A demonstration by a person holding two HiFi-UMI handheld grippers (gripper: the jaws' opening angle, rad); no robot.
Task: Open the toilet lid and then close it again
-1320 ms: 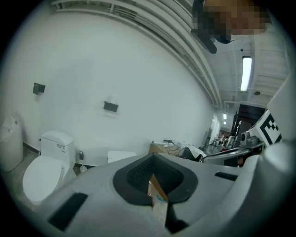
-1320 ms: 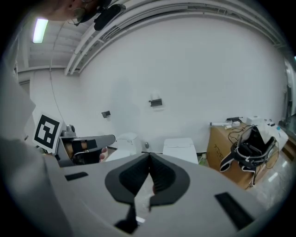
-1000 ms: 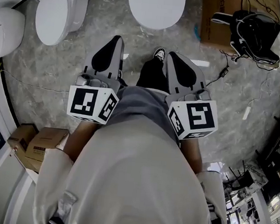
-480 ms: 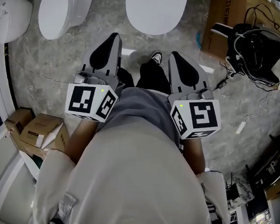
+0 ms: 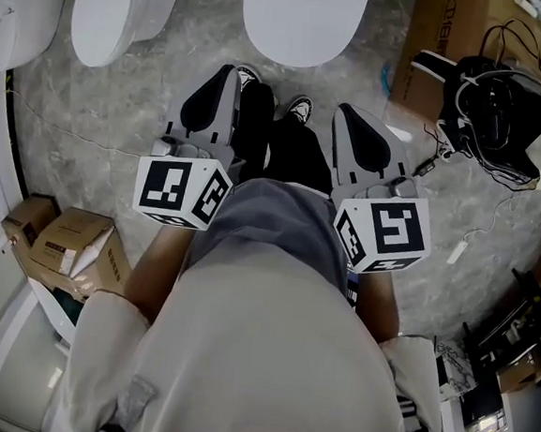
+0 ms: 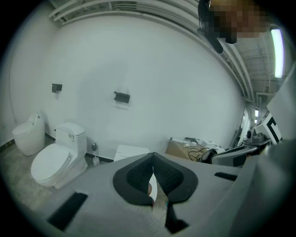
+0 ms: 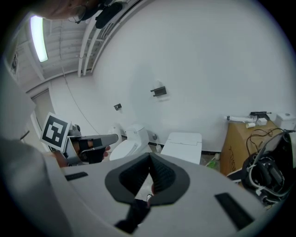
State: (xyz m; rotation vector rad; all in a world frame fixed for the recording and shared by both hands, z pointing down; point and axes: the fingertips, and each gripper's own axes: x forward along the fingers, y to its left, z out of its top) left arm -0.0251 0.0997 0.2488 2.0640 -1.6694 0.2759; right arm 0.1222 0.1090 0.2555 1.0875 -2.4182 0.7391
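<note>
White toilet lid (image 5: pixel 300 17) down | left tool (image 5: pixel 225 77), right tool (image 5: pixel 346 114) clenched, empty | cardboard box (image 5: pixel 429 17) print illegible

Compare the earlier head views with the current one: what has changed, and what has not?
The person has stepped toward the toilet, which sits lower in the head view, and a second shoe has come forward beside the left gripper. Nothing was grasped. It and the right gripper stayed shut and empty; the toilet stayed closed.

left shoe (image 5: pixel 249 75): newly in view, upper centre
toilet lid (image 5: pixel 302 16): lower in frame, top centre
cardboard boxes (image 5: pixel 70 245): shifted right, lower left
cable bundle (image 5: pixel 493 98): shifted down, upper right
</note>
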